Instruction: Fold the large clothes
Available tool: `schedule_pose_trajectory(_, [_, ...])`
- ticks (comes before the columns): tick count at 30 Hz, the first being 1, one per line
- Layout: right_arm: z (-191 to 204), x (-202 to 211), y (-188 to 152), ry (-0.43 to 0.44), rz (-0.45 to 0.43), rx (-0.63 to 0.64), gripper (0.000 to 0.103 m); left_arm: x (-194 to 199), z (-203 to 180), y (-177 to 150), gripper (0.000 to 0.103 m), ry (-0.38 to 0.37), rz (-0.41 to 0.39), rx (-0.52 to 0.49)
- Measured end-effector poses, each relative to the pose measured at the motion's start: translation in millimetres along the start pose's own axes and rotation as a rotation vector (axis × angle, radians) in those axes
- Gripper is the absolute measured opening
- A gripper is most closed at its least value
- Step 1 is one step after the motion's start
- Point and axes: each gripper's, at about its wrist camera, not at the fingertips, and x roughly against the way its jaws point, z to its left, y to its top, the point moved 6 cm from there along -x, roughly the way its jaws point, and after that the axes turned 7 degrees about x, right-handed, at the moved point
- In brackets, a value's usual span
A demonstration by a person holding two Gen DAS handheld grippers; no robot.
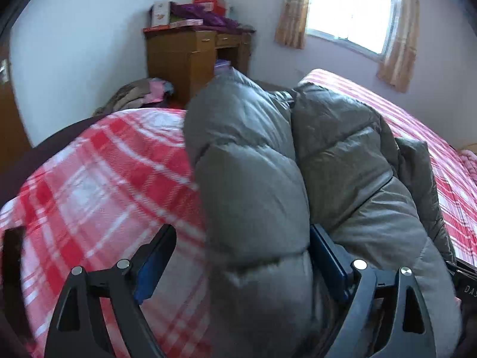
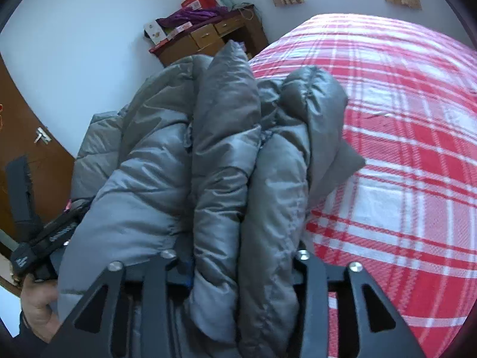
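Observation:
A grey puffer jacket [image 1: 342, 149] lies bunched in thick folds on the red and white plaid bed [image 1: 104, 179]. My left gripper [image 1: 241, 232] stands wide open around the jacket's left fold. Its right blue pad touches the fabric, while its left pad hangs apart from it over the sheet. In the right wrist view the jacket [image 2: 155, 179] is heaped over my right gripper [image 2: 238, 256]. Two folds lie loosely between the spread jaws and hide the fingertips. A hand [image 2: 38, 301] holds the left gripper at the lower left.
A wooden desk [image 1: 184, 56] piled with boxes and purple cloth stands against the far wall. A heap of clothes [image 1: 140, 92] lies beside it. There is a curtained window [image 1: 351, 12] above the bed and a brown door [image 2: 26, 137] at the left. Bare plaid sheet [image 2: 402, 149] spreads to the right.

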Motion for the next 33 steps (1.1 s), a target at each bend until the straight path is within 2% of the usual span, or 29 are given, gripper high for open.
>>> schedule_pose_trajectory(1, [0.0,6.9,0.6,-0.035,0.007,-0.001,0.059,12.5,1.3,3.2,0.089,0.009,-0.017,0.006])
schedule_pose_trajectory(3, [5.0,30.7,3.1,-0.088,-0.006,0.014,0.062,58.3,2.0,12.5,0.089,-0.005,-0.121,0.004])
schedule_pose_trajectory(5, [16.5,68.1,6.7,-0.15,-0.068,0.066,0.075,102.5,0.0,18.0,0.089,-0.037,-0.189,-0.005])
schedule_pose_trajectory(7, [27.7,100.2,7.6,-0.173,-0.129,0.088,0.081,133.4,-1.3,19.3,0.09,-0.06,-0.226,-0.001])
schedule_pose_trajectory(10, [49.6,149.6,4.8,-0.17,-0.216,0.104,0.081,169.5,-4.7,19.1,0.09,-0.084,-0.263,-0.008])
schedule_pose_trajectory(14, [73.3,185.1,2.1,-0.168,-0.283,0.133,0.082,203.0,-4.7,15.2,0.09,-0.106,-0.306,-0.011])
schedule_pose_trajectory(21, [106.1,209.4,0.5,-0.162,-0.344,0.182,0.084,217.4,-6.9,17.6,0.09,-0.118,-0.331,-0.012])
schedule_pose_trajectory(33, [114.7,214.8,-2.1,-0.145,-0.361,0.197,0.086,213.3,-5.9,15.7,0.09,-0.109,-0.323,-0.014])
